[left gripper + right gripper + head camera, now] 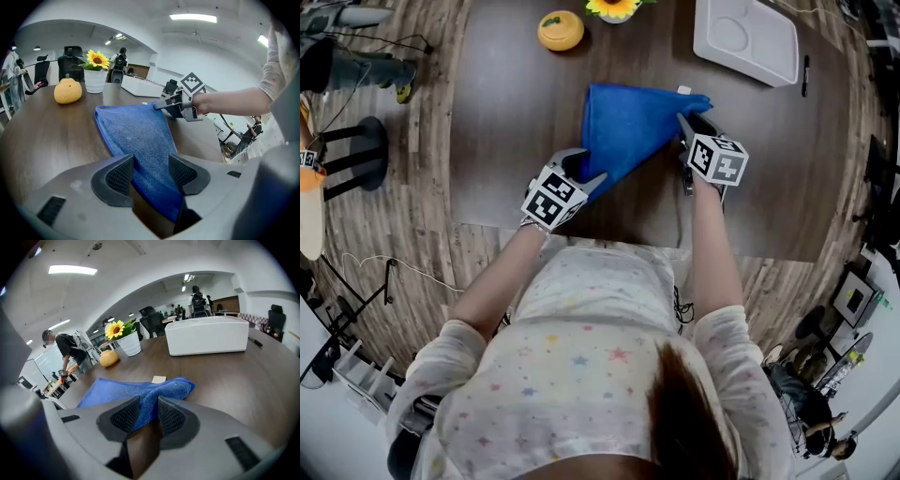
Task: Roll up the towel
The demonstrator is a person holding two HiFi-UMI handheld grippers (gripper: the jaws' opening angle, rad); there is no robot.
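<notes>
The blue towel [628,127] lies on the bench [506,122]. At the towel's 7 o'clock end the left tool [584,178] stands spread, with cloth running between its pads but not squeezed. At 3 o'clock the right tool [686,127] pinches a bunched corner of the towel.

Dark wood table [506,112]: blue towel [628,131], orange fruit [561,30], sunflower pot [614,9], white tray [773,47], pen [805,75].

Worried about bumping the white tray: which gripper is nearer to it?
Right. The right gripper grips the towel near the white tray; the left gripper is farther back, at the towel's near end.
</notes>
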